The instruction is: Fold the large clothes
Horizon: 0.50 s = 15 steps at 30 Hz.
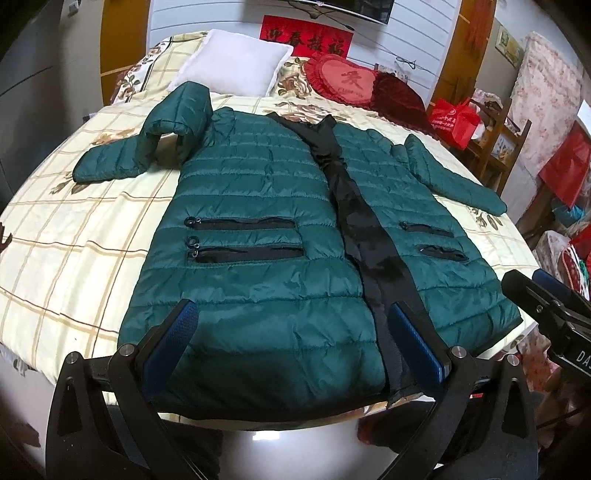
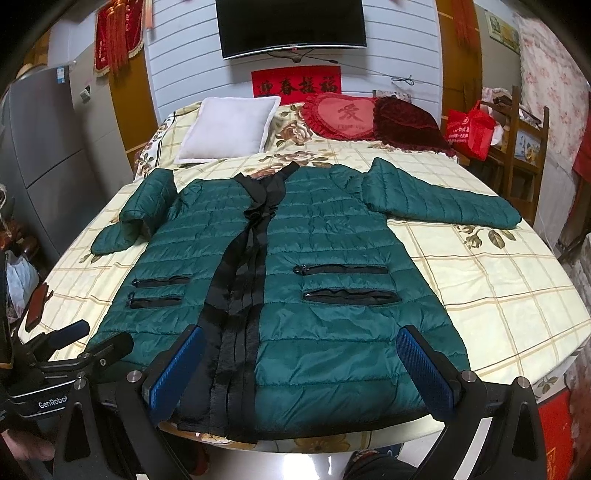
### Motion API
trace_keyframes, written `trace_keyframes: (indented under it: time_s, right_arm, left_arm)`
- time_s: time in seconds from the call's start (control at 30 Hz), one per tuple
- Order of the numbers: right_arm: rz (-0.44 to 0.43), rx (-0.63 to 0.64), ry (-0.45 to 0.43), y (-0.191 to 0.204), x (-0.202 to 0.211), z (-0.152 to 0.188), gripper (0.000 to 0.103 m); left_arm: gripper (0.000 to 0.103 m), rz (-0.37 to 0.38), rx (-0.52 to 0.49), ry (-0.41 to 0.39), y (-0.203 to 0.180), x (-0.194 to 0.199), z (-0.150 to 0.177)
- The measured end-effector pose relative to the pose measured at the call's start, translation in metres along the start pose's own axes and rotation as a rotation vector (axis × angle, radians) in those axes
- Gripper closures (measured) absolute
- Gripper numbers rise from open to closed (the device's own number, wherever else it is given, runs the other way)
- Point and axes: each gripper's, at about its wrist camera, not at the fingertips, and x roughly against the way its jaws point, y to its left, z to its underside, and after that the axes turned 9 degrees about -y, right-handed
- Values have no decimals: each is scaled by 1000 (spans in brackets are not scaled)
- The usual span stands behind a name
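A dark green quilted jacket (image 1: 258,229) with a black front placket lies flat, front up, on the bed; it also shows in the right wrist view (image 2: 325,258). Its left sleeve (image 1: 155,147) is bent and folded on itself, its right sleeve (image 2: 443,203) stretches out. My left gripper (image 1: 291,321) is open and empty above the hem on the jacket's left half. My right gripper (image 2: 301,350) is open and empty above the hem on the right half. The right gripper shows at the edge of the left wrist view (image 1: 546,299), the left gripper in the right wrist view (image 2: 74,350).
The bed (image 2: 498,280) has a cream checked floral cover. A white pillow (image 2: 229,129), a red heart cushion (image 2: 347,114) and a dark red cushion (image 2: 406,125) lie at the head. A red bag (image 2: 469,129) and wooden shelf (image 2: 524,147) stand right. A TV (image 2: 291,26) hangs above.
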Motion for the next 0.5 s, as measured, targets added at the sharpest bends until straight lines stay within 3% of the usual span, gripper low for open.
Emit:
trace_keyframes:
  time_s: [0.5]
  right_arm:
    - [2, 3, 11, 1, -5, 2, 0]
  left_arm:
    - [0, -4, 17, -2, 5, -4, 0]
